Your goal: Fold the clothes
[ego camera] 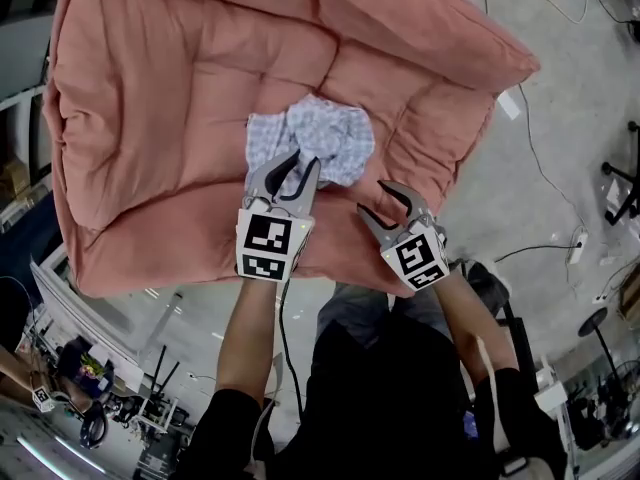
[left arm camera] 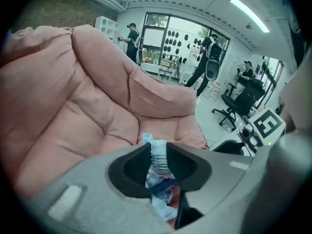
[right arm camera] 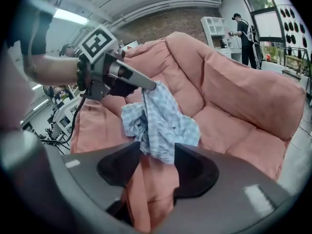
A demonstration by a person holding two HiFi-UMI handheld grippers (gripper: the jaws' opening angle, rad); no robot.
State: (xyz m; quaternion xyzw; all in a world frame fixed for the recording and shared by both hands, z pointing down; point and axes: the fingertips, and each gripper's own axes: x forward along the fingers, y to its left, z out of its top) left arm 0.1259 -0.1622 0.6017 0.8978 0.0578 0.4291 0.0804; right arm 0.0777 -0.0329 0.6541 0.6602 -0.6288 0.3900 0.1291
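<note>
The left gripper (left arm camera: pixel 158 152) pinches the gathered edge of a crumpled pale-blue checked cloth garment (right arm camera: pixel 163 118), holding it above the big salmon-pink padded cushion (ego camera: pixel 170 98) so it hangs free. The right gripper (right arm camera: pixel 157 165), jaws spread and gripping nothing, sits at the cloth's lower edge, probably to catch a second corner.
</note>
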